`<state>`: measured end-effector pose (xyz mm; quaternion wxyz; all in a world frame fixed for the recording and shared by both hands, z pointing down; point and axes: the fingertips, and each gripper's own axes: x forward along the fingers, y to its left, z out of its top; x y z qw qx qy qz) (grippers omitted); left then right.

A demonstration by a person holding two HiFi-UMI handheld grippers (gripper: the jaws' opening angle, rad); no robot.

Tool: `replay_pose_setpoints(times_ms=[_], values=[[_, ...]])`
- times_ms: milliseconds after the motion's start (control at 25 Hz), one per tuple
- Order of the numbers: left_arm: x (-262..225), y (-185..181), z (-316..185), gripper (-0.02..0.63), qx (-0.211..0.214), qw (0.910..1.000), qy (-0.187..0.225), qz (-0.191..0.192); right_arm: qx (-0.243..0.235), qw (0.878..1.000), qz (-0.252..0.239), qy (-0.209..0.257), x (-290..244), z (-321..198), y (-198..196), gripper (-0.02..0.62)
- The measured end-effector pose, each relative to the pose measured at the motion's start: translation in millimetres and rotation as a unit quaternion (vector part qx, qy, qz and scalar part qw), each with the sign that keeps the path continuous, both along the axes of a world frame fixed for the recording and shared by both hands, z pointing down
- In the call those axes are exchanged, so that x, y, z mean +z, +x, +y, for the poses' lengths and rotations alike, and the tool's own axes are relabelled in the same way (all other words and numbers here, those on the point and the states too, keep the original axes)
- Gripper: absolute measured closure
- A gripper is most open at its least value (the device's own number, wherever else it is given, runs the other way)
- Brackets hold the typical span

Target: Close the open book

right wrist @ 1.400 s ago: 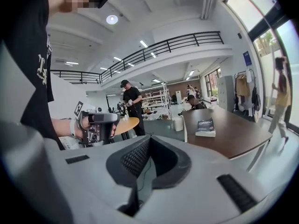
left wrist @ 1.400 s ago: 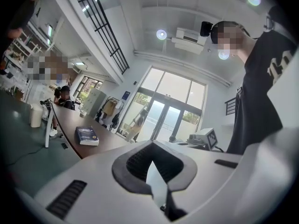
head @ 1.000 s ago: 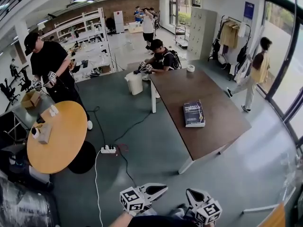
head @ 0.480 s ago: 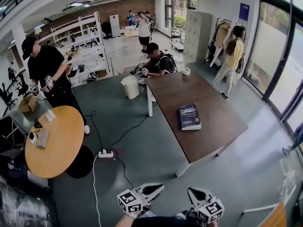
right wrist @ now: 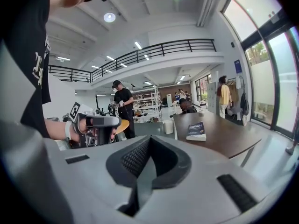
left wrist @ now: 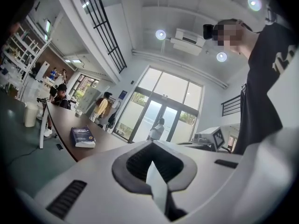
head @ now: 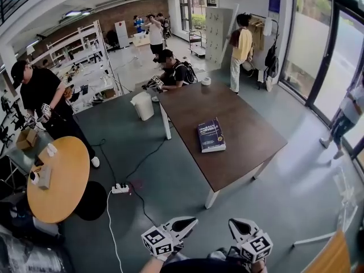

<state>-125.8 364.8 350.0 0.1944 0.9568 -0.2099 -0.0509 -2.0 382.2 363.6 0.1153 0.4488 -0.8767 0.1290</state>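
Closed book (head: 211, 135) on table (head: 250, 152), left gripper (head: 192, 223) and right gripper (head: 233, 225) fingers (left wrist: 156, 192) together, empty, far off

From my end the book (head: 211, 135) shows a slightly glossy dark blue cover with pale paper edges. The table (head: 244, 152) under it looks like matt dark brown wood, its legs smooth and white. The round table (head: 62, 175) is lighter, yellowish wood with a soft sheen. The floor (head: 182, 175) is smooth grey, faintly reflective. The left gripper (head: 192, 222) and right gripper (head: 233, 224) are matt pale plastic – dark ribbed lining inside the jaws
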Motion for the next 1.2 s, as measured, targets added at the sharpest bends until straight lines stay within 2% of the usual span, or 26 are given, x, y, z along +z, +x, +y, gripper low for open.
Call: replay_pose_setpoints(times_ms=[400, 560, 760, 920, 1200], values=[[2, 33, 6, 0.603, 0.022, 0.9997, -0.011, -0.006, 0.020, 1.000, -0.016, -0.007, 2, 8, 19, 0.609], [4, 33, 13, 0.603, 0.034, 0.9993, -0.014, -0.008, 0.022, 1.000, -0.016, 0.003, -3, 13, 16, 0.609], [0, 33, 12, 0.603, 0.039, 0.9991, -0.015, -0.004, 0.038, 0.999, -0.035, -0.007, 1, 11, 18, 0.609], [14, 29, 8, 0.603, 0.037, 0.9987, -0.035, 0.000, 0.025, 0.999, -0.022, 0.004, 0, 10, 7, 0.609], [7, 21, 7, 0.603, 0.026, 0.9991, -0.033, 0.013, 0.017, 1.000, -0.015, -0.002, -1, 8, 0, 0.609]])
